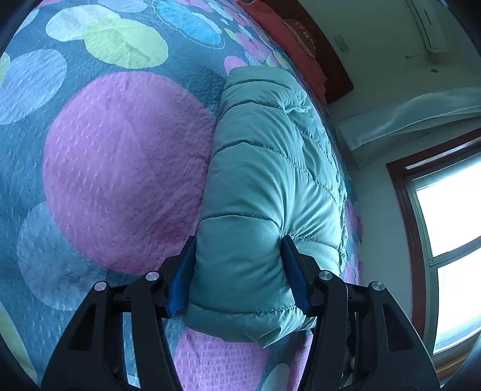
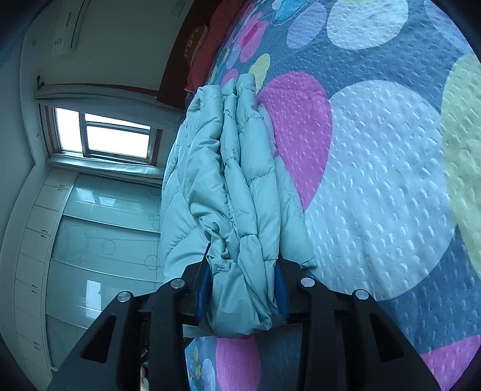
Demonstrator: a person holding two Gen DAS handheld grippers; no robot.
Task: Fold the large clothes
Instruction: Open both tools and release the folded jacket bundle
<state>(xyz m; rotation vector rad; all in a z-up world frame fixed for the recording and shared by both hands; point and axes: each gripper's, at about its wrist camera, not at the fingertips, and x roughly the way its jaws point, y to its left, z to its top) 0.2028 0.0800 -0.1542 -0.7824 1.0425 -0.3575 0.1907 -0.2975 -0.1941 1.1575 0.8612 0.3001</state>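
Observation:
A teal quilted puffer jacket [image 1: 270, 168] lies folded in a long thick stack on the bed. My left gripper [image 1: 239, 264] is shut on its near end, blue pads [image 1: 180, 282] pressing both sides of the padded fold. In the right wrist view the same jacket [image 2: 228, 168] shows as several stacked layers. My right gripper [image 2: 242, 288] is shut on that bunched end, squeezing the layers between its blue pads [image 2: 281, 288].
The bed has a grey bedspread [image 1: 105, 156] with big pink, white, blue and yellow circles. Red pillows [image 1: 288, 36] and a dark headboard are at the far end. A window [image 2: 114, 135], a wardrobe [image 2: 90, 225] and a wall air conditioner [image 1: 430, 27] stand beyond the bed's edge.

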